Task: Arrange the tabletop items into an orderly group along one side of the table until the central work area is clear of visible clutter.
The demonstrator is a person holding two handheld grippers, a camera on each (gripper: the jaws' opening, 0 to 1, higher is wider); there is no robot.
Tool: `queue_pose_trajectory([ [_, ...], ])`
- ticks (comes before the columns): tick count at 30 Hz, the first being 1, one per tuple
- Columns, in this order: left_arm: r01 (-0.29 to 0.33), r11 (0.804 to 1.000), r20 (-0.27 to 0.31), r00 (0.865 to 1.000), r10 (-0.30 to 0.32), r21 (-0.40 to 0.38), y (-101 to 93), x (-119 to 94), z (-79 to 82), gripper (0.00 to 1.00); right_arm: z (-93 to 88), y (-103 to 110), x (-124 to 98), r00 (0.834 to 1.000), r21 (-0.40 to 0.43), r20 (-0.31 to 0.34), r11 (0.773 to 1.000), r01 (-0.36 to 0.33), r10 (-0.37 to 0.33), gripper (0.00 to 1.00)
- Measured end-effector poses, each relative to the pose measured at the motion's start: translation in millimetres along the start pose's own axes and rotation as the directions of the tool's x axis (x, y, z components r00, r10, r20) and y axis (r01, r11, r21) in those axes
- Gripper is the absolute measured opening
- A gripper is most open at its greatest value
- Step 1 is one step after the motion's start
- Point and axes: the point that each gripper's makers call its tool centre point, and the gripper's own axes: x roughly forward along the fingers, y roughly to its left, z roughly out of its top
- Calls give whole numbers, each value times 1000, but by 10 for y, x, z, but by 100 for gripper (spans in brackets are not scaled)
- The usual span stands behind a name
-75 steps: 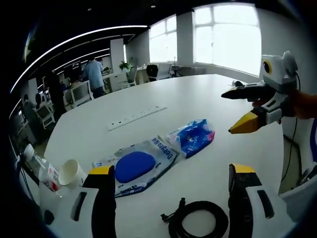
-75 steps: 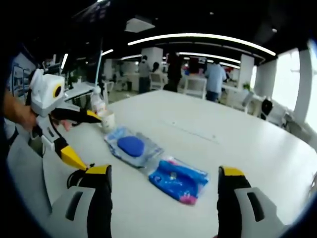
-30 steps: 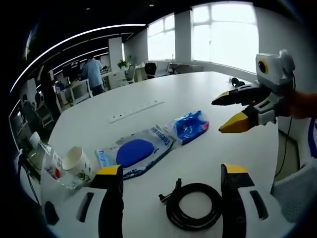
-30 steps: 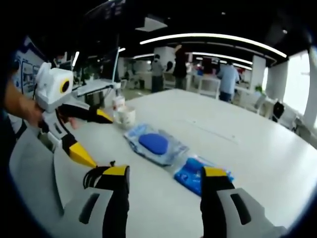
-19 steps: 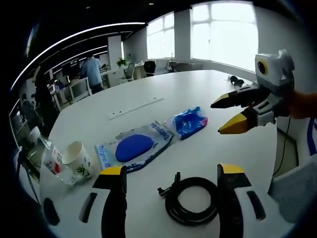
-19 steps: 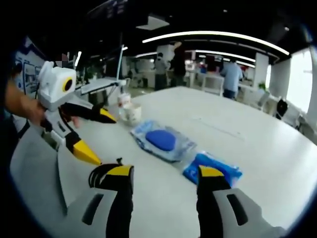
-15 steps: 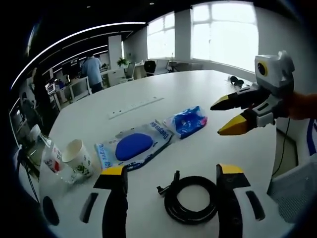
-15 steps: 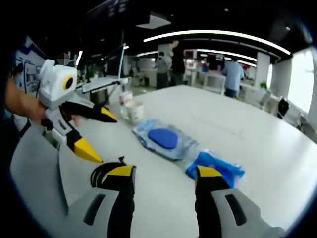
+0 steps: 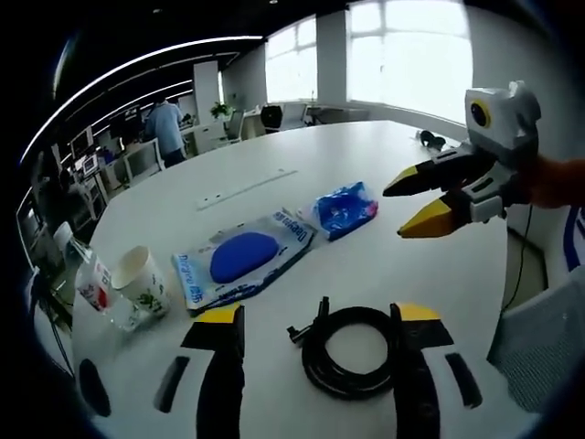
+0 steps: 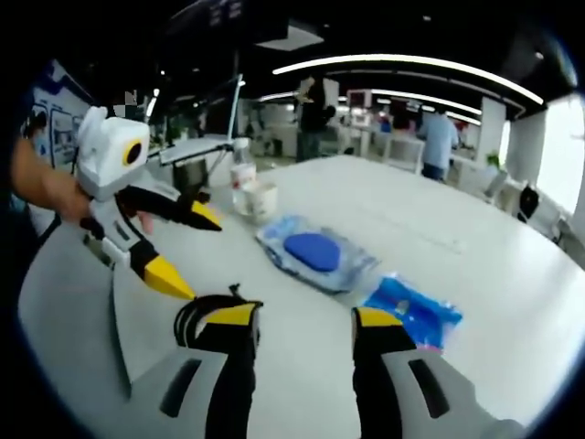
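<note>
Compared with 2.5 s ago, the left gripper view sits farther back, so the whole black cable coil (image 9: 350, 352) shows between the wide-open, empty jaws of the left gripper (image 9: 318, 315), while the wipes pack (image 9: 239, 262), blue pouch (image 9: 346, 208) and paper cup (image 9: 140, 282) lie scattered mid-table, nothing grouped yet. Across in the right gripper view, the right gripper (image 10: 297, 317) has narrowed yet remains parted and empty, and the items look closer.

Both claws are held above the table, left claw (image 9: 315, 320) and right claw (image 10: 304, 322) parted, gripping nothing.
</note>
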Motion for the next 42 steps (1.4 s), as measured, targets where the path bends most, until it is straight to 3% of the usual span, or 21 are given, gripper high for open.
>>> queue_pose_trajectory([
  [17, 21, 1000, -39, 999, -21, 10, -23, 22, -146, 55, -76, 192, 122, 998, -1, -31, 998, -61, 61, 28],
  [42, 36, 999, -106, 994, -37, -4, -40, 131, -429, 47, -363, 527, 347, 986, 23, -115, 992, -121, 123, 24],
])
